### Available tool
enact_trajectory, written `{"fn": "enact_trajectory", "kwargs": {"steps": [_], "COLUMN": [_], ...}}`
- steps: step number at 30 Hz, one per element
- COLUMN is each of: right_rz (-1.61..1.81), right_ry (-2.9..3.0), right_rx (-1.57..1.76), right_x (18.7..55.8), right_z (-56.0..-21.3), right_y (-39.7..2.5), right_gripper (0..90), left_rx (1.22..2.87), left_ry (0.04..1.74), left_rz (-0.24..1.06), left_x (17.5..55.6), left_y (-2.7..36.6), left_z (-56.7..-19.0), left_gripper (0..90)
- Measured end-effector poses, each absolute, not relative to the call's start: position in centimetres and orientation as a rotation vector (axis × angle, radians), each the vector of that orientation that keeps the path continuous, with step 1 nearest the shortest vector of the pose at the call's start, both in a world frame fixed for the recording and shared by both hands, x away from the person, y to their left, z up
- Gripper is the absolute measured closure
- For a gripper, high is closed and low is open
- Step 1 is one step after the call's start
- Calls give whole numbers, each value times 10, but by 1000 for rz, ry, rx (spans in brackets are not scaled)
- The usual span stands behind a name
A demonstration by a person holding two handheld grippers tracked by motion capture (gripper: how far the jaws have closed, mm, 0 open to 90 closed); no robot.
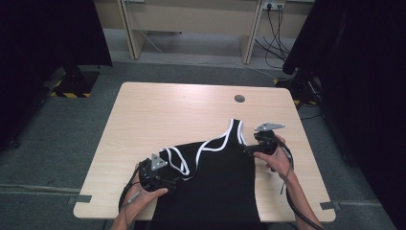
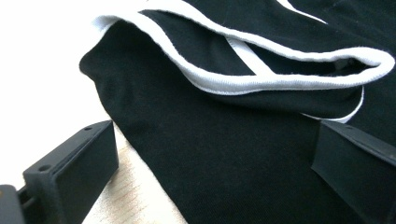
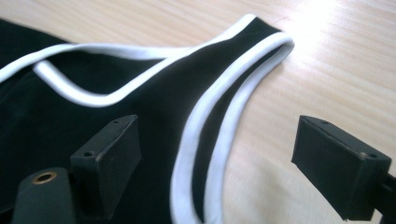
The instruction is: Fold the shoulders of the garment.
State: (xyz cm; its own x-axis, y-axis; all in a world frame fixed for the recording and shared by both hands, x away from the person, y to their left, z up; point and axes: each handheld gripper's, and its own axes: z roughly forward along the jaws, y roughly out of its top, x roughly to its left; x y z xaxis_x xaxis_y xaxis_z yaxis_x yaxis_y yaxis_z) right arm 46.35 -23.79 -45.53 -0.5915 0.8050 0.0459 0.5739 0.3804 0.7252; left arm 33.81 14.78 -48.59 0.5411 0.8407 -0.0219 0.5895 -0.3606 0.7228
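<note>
One black tank top (image 1: 215, 177) of soft, matte knit cloth lies on the pale wood-grain tabletop (image 1: 163, 115), in the lower middle of the high view, its hem running off the near edge. White ribbed binding trims its neckline and armholes, curving in smooth loops. It has two shoulder straps: one (image 1: 234, 129) lies flat and points toward the top of the frame, the other (image 1: 174, 160) is folded over on itself at the left.

I hold two black grippers of hard plastic. My left gripper (image 1: 160, 179) sits at the garment's left edge, lower left of centre; its jaws are spread wide, one over bare wood, one over cloth, pinching nothing. My right gripper (image 1: 256, 148) sits right of centre beside the flat strap; its blocky jaws are also spread, straddling the white-edged armhole (image 3: 205, 140) without closing on it.
</note>
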Motion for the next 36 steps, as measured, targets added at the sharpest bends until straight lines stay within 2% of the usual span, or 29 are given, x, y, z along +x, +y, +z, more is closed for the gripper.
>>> {"fn": "enact_trajectory", "kwargs": {"steps": [7, 16, 21, 28, 30, 36], "right_rz": [975, 1011, 996, 1036, 1031, 1077], "right_ry": [2323, 2323, 2314, 2322, 2339, 2342], "right_rx": [1258, 1285, 1257, 1180, 1165, 1138], "right_x": [494, 515, 523, 519, 518, 512], "right_z": [-464, -470, -474, -475, -474, -469], "right_y": [-233, -221, -215, -214, -212, -212], "right_gripper": [191, 235, 361, 804, 843, 856], "left_rx": [2086, 2086, 2086, 2086, 2086, 2086], "left_ry": [1151, 1152, 1153, 1153, 1153, 1153], "left_rz": [464, 465, 465, 465, 465, 465], "left_x": [338, 338, 338, 338, 338, 338], "left_y": [148, 148, 148, 148, 148, 148], "left_z": [-486, -486, -486, -486, -486, -486], "left_gripper": [0, 0, 0, 0, 0, 0]}}
